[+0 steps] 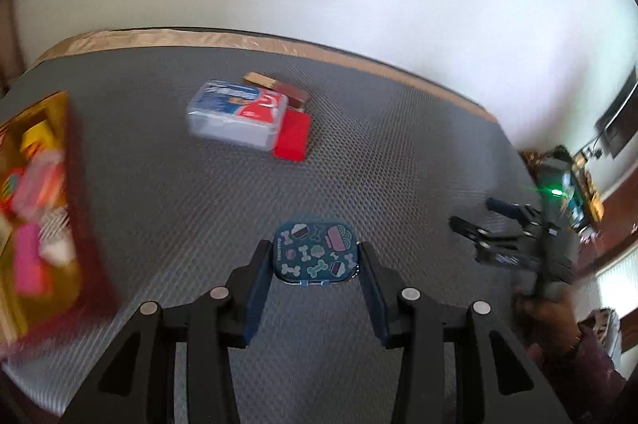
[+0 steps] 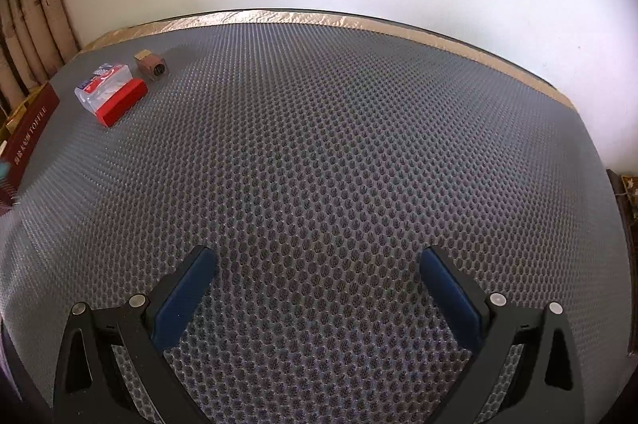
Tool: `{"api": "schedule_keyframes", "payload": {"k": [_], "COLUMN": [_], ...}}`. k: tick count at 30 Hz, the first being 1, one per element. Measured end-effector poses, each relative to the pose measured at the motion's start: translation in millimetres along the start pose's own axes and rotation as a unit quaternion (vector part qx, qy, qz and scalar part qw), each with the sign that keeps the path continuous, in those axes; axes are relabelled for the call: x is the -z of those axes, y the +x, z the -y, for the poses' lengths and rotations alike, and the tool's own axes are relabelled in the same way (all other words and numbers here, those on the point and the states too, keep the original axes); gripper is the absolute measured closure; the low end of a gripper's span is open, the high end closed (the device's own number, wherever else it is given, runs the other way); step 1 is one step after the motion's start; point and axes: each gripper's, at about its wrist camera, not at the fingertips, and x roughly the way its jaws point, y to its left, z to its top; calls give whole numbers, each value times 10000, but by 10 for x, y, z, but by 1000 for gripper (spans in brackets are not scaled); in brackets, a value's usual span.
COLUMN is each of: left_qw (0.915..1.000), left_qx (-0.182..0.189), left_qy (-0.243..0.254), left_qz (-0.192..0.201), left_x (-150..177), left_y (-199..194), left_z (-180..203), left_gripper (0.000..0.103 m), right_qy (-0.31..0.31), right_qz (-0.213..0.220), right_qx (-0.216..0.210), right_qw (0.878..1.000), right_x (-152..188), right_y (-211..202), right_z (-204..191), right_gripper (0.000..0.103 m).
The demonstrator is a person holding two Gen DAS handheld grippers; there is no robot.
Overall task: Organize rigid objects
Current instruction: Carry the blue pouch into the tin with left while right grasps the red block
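Between left gripper (image 1: 315, 256) pads, clamping tin (image 1: 315, 252) by its edges, could slip sideways; right gripper (image 2: 319, 256) wide, empty.

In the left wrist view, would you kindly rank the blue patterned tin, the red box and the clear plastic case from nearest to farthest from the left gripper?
1. Blue patterned tin: between the left gripper fingers, gripped.
2. Red box: mid-mat, right of the case.
3. Clear plastic case: beside it, slightly left; nearly level with the box, so this order is marginal.

Glossy printed tin (image 1: 315, 252), clear plastic box (image 1: 238, 115), perhaps rubbery dimpled mat (image 2: 339, 144)
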Motion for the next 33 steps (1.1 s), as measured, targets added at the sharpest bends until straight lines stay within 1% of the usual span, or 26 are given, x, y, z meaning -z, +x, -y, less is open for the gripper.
{"api": "schedule_keyframes", "payload": {"k": [2, 3, 4, 6, 9, 12, 14, 16, 17, 18, 19, 21, 23, 26, 27, 28, 29, 30, 33], "left_qw": [9997, 9994, 9990, 9976, 9959, 9943, 9925, 9920, 9914, 9909, 9909, 9910, 9907, 9898, 9895, 9890, 9885, 9880, 9876], "left_qx": [-59, -65, -81, -191, -232, -246, -274, -228, -215, -214, -205, -203, -162, -125, -121, -105, -74, -55, -115], "left_qy": [-189, -281, -371, -565, -737, -842, -952, -1023, -1064, -1096, -1104, -1114, -1150, -1244, -1277, -1322, -1368, -1409, -1416], "left_qz": [144, 203, 237, 338, 464, 609, 715, 707, 725, 749, 746, 714, 704, 678, 672, 660, 637, 637, 675], "left_x": [86, 126, 162, 220, 279, 312, 346, 373, 391, 414, 415, 429, 461, 493, 504, 516, 522, 529, 533], "left_y": [-210, -320, -411, -598, -812, -974, -1106, -1169, -1211, -1241, -1249, -1257, -1253, -1200, -1192, -1181, -1169, -1157, -1185], "left_z": [-86, -150, -211, -340, -500, -603, -704, -786, -818, -862, -894, -941, -979, -1031, -1037, -1042, -1066, -1089, -1108], "left_gripper": [60, 60, 60, 60, 60, 60, 60, 60, 60, 60, 60, 60, 60, 60, 60, 60, 60, 60, 60], "right_qy": [100, 155, 142, -19, -318, -593, -701, -833, -879, -869, -841, -641, -538, -640, -667, -686, -686, -676, -589], "right_qz": [-3, 3, 13, 105, 82, -28, -135, -269, -333, -414, -468, -608, -578, -608, -607, -594, -586, -594, -689], "right_qx": [-317, -533, -648, -958, -1198, -1120, -1046, -801, -612, -514, -484, -497, -546, -515, -500, -488, -490, -514, -683], "right_qw": [9994, 9985, 9978, 9953, 9923, 9919, 9919, 9929, 9937, 9940, 9942, 9948, 9954, 9948, 9947, 9947, 9947, 9946, 9935], "right_x": [-74, -143, -198, -375, -655, -853, -959, -1033, -1074, -1097, -1116, -1173, -1205, -1222, -1225, -1222, -1202, -1200, -1165], "right_y": [-35, -62, -77, -123, -82, 71, 188, 372, 471, 542, 588, 693, 700, 700, 712, 695, 680, 675, 668], "right_z": [-79, -178, -272, -587, -1089, -1499, -1698, -1863, -1926, -1941, -1947, -1902, -1839, -1802, -1846, -1825, -1812, -1778, -1650], "right_gripper": [0, 0, 0, 0, 0, 0, 1, 2, 2, 6, 16, 31, 33, 39, 45, 58, 63, 74, 75]}}
